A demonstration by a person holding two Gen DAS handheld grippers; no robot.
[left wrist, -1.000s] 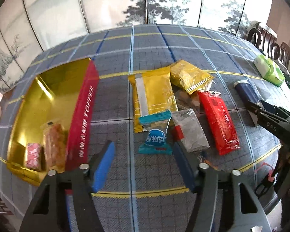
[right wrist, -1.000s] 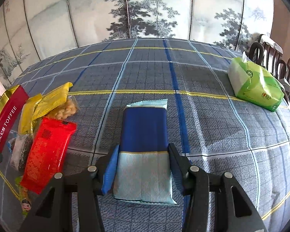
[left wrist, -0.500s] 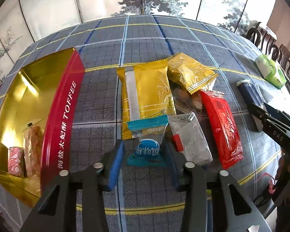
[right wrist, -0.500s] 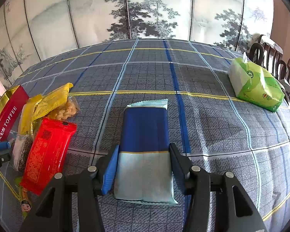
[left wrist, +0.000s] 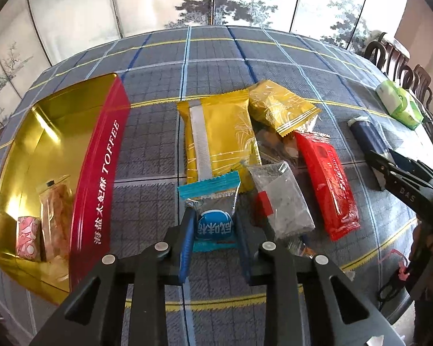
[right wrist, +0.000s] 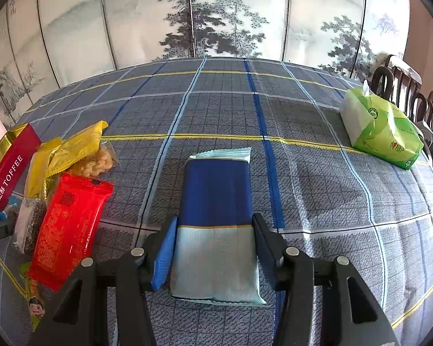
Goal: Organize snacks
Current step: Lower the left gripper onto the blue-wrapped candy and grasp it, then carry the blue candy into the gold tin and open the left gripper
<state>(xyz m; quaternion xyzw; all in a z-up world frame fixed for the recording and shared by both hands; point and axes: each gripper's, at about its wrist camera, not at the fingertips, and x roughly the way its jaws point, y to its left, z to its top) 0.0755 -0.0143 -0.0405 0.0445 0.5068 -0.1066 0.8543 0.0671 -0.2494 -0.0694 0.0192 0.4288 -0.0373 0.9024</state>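
Observation:
My left gripper [left wrist: 213, 227] has closed on a small teal snack packet [left wrist: 213, 225] lying on the checked tablecloth, just right of the open gold-and-red toffee tin [left wrist: 101, 178]. The tin holds a pink sweet [left wrist: 28, 238] and a clear packet [left wrist: 54, 210]. Beyond lie a large yellow packet [left wrist: 219, 138], a smaller gold packet [left wrist: 280, 109], a clear grey packet [left wrist: 283, 201] and a red packet [left wrist: 329, 187]. My right gripper [right wrist: 213, 245] has its fingers against both sides of a blue and pale wafer packet [right wrist: 216, 219] that lies flat on the cloth.
A green tissue pack [right wrist: 381, 129] sits at the table's right side, with dark chairs [right wrist: 404, 86] behind it. A painted folding screen stands behind the table. A small cartoon-printed packet [right wrist: 34, 305] lies near the front left edge.
My left gripper moved forward over the teal packet and its fingers closed in from wide open onto the packet's sides. The right gripper and blue packet stayed put.

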